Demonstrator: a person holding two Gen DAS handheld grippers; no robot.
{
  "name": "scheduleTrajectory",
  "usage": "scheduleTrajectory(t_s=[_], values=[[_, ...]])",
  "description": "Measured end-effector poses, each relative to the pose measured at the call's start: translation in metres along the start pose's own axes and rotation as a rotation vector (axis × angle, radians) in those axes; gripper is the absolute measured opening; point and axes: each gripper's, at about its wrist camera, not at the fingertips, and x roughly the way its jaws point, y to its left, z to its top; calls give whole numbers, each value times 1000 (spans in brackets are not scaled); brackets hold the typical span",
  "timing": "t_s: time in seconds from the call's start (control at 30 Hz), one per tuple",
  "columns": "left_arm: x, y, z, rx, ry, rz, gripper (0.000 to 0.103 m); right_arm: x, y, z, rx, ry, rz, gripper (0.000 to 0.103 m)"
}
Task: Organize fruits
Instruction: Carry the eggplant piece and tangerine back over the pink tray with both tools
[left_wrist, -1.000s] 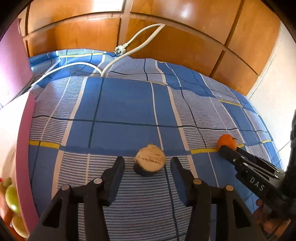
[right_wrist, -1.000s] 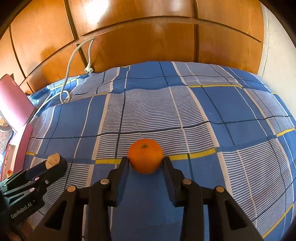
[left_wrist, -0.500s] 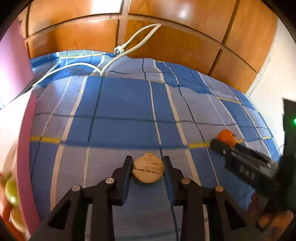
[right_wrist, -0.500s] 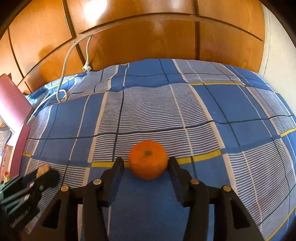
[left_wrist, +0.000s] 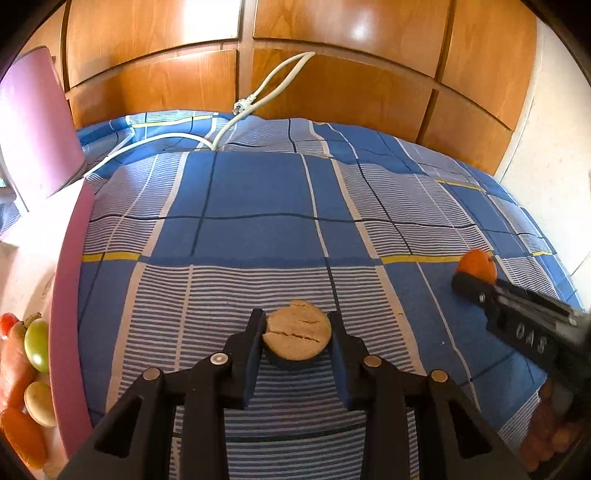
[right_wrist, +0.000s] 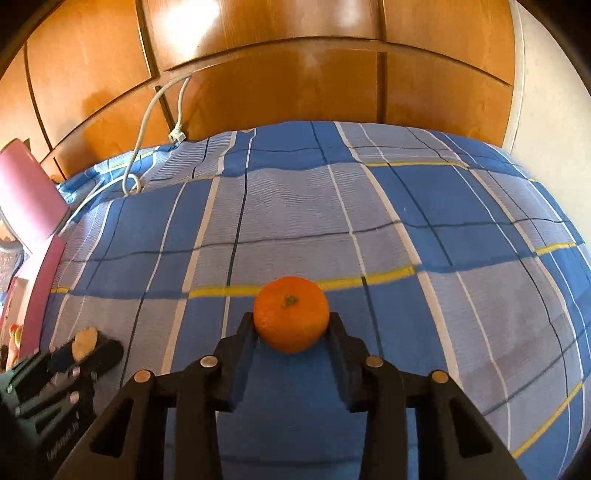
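Fruits sit one in each claw on a bed under a blue plaid bedspread (left_wrist: 258, 192), a soft woven cloth crossed by white stripes, dark lines and thin yellow bands. The left claw (left_wrist: 297, 334) has its black plastic fingers against both sides of a flat, round, tan piece (left_wrist: 297, 335), matte and rough, split by a jagged crack across its top; what kind of fruit it is cannot be told. The right claw (right_wrist: 291, 325) is closing, and its fingers already touch both sides of a tangerine (right_wrist: 291, 314), a glossy, dimpled orange ball with a small green stem scar, lying on a yellow band of the cloth.

At the left edge a pink box (left_wrist: 68, 295) with a smooth rim is cut off by the frame; a green tomato (left_wrist: 37, 345), a pale oval and orange pieces show only in part. A white cable (left_wrist: 258, 96) loops at the far side against glossy wooden panels (left_wrist: 332, 74). From the left view, the tangerine is half hidden behind the right claw's finger.
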Motion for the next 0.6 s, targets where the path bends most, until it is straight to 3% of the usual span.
scheduleTrajectory(t_s=[0.3,0.6], values=[[-5,-2,-1,14,8,19,31,0,2,-5,-26,-3,-23,38],[-34,0,-6,-17,-10,13,31,-7,5,-12,-38,-7,-42,38]])
